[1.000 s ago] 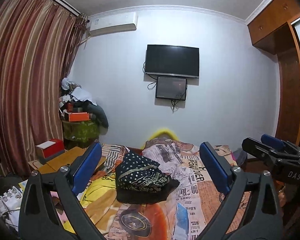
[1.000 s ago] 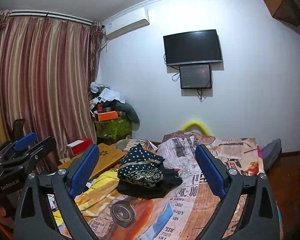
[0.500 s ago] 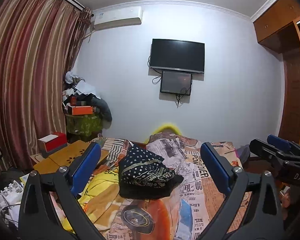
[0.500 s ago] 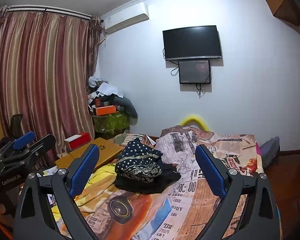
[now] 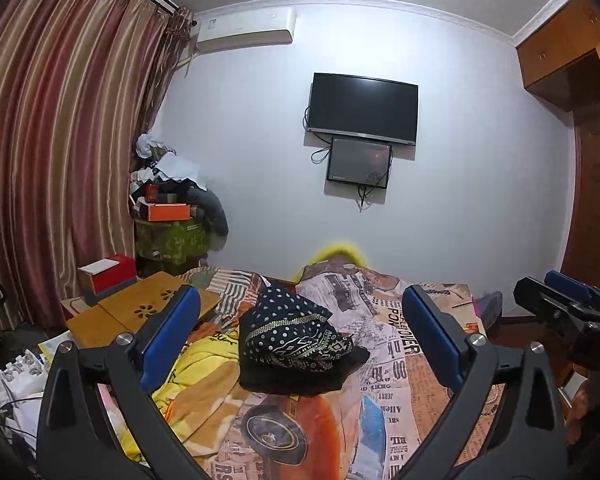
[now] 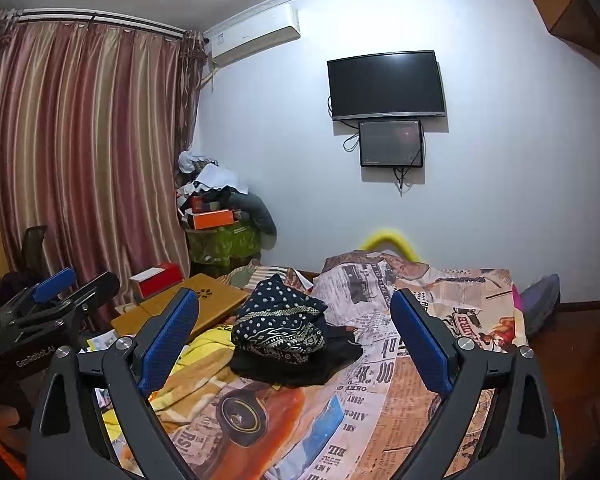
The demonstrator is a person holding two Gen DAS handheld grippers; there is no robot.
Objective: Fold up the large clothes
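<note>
A crumpled dark garment with white dots and a patterned band (image 5: 292, 336) lies in a heap on the bed, over a black piece of cloth; it also shows in the right wrist view (image 6: 280, 328). My left gripper (image 5: 300, 340) is open and empty, held above the bed short of the heap. My right gripper (image 6: 296, 336) is open and empty too, at a similar distance. The right gripper shows at the right edge of the left wrist view (image 5: 568, 304), and the left gripper shows at the left edge of the right wrist view (image 6: 56, 296).
The bed has a newspaper-and-car print cover (image 5: 388, 360). A yellow cloth (image 5: 204, 364) lies left of the heap. A wooden lap desk (image 5: 140, 308) with a red box (image 5: 108, 272) sits at the bed's left. Curtains, a cluttered corner pile (image 5: 168, 208), a wall TV (image 5: 362, 106) and a wardrobe (image 5: 588, 160) surround it.
Both grippers have tilted slightly so the room sits lower in view; the heap appears a little nearer. Both stay open and empty.
</note>
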